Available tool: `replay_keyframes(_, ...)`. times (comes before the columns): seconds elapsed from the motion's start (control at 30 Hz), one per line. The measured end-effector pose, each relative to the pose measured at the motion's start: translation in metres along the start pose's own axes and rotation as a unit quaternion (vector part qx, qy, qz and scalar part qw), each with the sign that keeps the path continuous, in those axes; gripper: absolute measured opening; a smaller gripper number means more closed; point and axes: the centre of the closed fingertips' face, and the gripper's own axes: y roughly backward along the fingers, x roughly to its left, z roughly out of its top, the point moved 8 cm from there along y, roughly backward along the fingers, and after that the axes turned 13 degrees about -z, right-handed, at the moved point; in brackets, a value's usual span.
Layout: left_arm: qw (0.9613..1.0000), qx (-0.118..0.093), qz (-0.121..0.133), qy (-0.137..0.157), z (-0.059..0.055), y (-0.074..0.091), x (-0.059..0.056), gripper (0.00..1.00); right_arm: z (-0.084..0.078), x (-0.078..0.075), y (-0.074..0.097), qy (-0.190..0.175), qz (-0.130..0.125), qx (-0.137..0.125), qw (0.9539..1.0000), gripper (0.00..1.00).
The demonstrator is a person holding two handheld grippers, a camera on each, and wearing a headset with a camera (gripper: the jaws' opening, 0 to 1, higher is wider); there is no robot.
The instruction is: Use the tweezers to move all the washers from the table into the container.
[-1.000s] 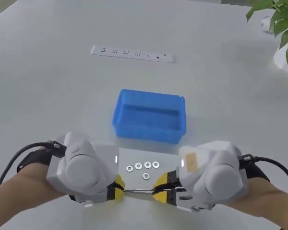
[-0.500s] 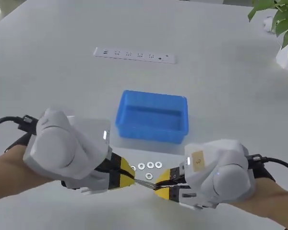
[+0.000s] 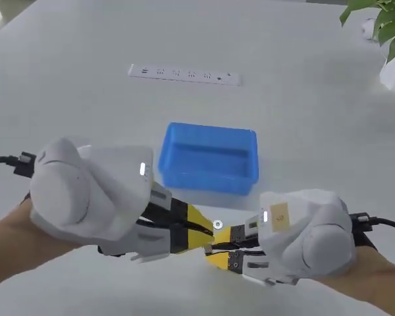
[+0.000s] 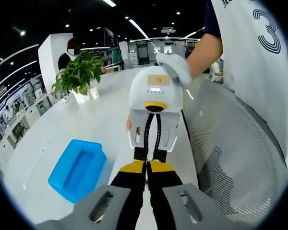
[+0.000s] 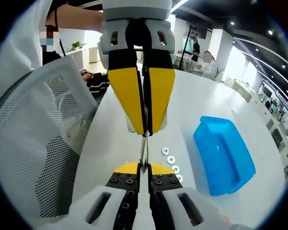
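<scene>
While right tool (image 5: 143,172) grips tweezers (image 5: 143,149), washers (image 5: 171,159) beside

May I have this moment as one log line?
left gripper, right gripper: both shut on tweezers | washers: on table | container: empty

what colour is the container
The container is solid bright blue, and it shows best in the head view.

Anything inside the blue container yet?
The blue container looks empty; its near wall hides a strip of floor. Washers lie outside on the table.
</scene>
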Motion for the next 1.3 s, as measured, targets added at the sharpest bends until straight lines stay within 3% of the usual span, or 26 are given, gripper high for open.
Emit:
replay_keyframes(0.1,1.0000,0.004,-0.003,-0.002,-0.003,-0.005,0.001,0.05,-0.004,0.000,-0.002,0.000,-0.001,0.006,1.0000,0.06)
replay_keyframes(0.13,1.0000,-0.007,-0.005,-0.001,-0.002,-0.006,0.001,0.05,-0.005,0.000,-0.001,-0.002,0.000,0.002,1.0000,0.06)
replay_keyframes(0.4,0.9998,-0.017,-0.011,-0.007,-0.004,-0.009,0.003,0.05,-0.006,-0.001,0.000,-0.010,0.001,0.000,1.0000,0.06)
replay_keyframes(0.53,0.9998,-0.006,-0.017,-0.011,-0.008,-0.011,0.007,0.06,-0.005,-0.002,-0.001,-0.012,0.004,0.000,0.9999,0.06)
replay_keyframes(0.57,0.9995,0.019,-0.022,-0.013,-0.014,-0.012,0.007,0.06,-0.005,-0.002,-0.001,-0.011,0.005,-0.001,0.9999,0.06)
replay_keyframes(0.6,0.9991,0.031,-0.026,-0.016,-0.017,-0.012,0.007,0.07,-0.005,-0.002,-0.001,-0.010,0.006,-0.001,0.9999,0.06)
replay_keyframes(0.7,0.9993,0.019,-0.029,-0.014,-0.018,-0.013,0.007,0.07,-0.004,-0.001,-0.002,-0.005,0.008,-0.001,1.0000,0.06)
replay_keyframes(1.0,0.9993,0.017,-0.032,-0.013,-0.018,-0.010,0.006,0.06,-0.003,-0.001,-0.002,-0.004,0.011,-0.001,0.9999,0.06)
replay_keyframes(1.13,0.9997,0.002,-0.024,-0.010,-0.017,-0.005,0.005,0.06,0.001,-0.003,-0.001,-0.005,0.003,-0.007,1.0000,0.06)
replay_keyframes(1.3,0.9998,0.000,-0.014,-0.013,-0.015,-0.001,0.007,0.06,0.006,-0.006,-0.002,0.009,-0.010,-0.006,0.9999,0.07)
